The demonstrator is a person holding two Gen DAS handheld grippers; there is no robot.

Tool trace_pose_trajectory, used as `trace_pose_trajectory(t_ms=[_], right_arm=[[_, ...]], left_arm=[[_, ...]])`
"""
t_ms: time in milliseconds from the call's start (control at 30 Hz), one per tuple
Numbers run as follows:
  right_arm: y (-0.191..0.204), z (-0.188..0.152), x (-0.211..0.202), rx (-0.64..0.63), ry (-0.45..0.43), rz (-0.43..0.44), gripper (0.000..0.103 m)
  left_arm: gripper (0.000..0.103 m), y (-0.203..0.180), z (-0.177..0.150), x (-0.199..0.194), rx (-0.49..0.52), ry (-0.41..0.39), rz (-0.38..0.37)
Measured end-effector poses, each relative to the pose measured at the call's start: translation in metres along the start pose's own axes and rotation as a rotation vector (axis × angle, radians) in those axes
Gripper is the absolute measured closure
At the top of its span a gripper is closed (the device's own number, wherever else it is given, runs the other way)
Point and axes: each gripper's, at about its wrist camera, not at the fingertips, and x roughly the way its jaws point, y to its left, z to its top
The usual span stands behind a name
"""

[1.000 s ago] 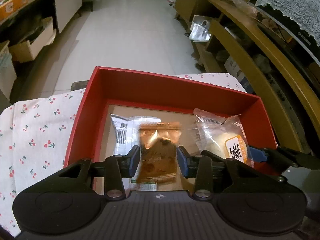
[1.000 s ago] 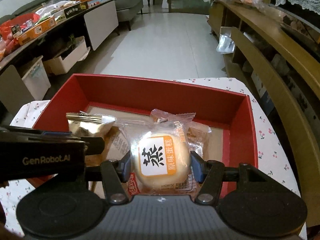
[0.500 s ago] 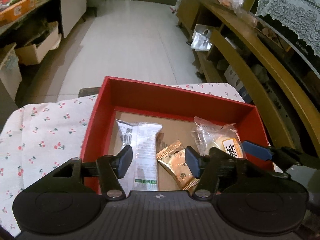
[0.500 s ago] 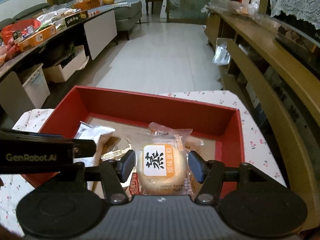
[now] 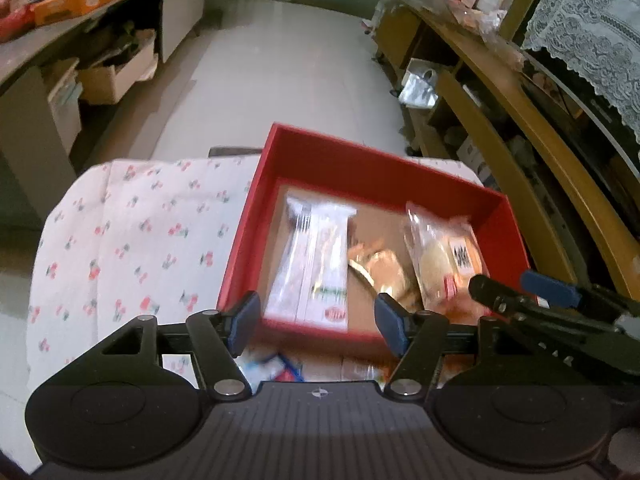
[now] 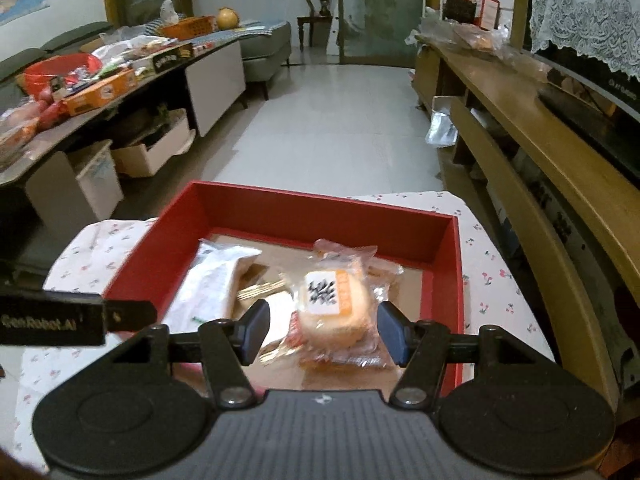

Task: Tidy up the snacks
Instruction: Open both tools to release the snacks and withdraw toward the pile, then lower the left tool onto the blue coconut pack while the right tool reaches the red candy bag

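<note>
Cherry-print cloth (image 5: 132, 240) bears one red box (image 5: 360, 168) holding three snack packets (image 5: 308, 264).

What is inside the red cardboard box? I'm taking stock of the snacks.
The red cardboard box holds a long white wrapped bar, a small gold packet and a clear-wrapped round bun; the wrappers beneath the bun are mostly covered.

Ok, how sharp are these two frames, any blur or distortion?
Left wrist view: motion blur smears the cloth and the snacks in the red box. Right wrist view: the room is crisper, the bun pack soft. Both bend straight edges, fisheye.
</note>
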Motion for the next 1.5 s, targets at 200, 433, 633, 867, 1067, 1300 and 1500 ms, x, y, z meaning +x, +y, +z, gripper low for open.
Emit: trace_pose_trajectory(t_ms=[200,433,633,867,1067,1300,1500], right_arm=[[0.010,-0.017,-0.024,-0.012,0.005,0.041,0.038],[0.014,-0.033,-0.036,-0.049,0.024,0.071,0.038],[0.008,-0.042,-0.029,-0.060,0.066,0.073,0.038],[0.009,-0.047,-0.027,-0.081,0.083,0.079,0.038],[0.013,-0.047,-0.031,-0.094,0.068,0.074,0.038],[0.015,-0.048,-0.033,-0.118,0.056,0.062,0.038],[0.017,-0.049,-0.038,-0.139,0.040,0.059,0.038]], left_arm=[[0.030,0.003,-0.028,0.002,-0.027,0.068,-0.007],[0.029,0.016,-0.043,0.037,-0.120,0.158,0.056],[0.016,0.015,-0.043,0.050,-0.153,0.146,0.090],[0.015,0.013,-0.045,0.048,-0.126,0.140,0.105],[0.013,0.016,-0.044,0.043,-0.124,0.132,0.090],[0.009,0.011,-0.050,0.053,-0.077,0.156,0.141],[0.010,0.008,-0.052,0.052,-0.066,0.163,0.141]])
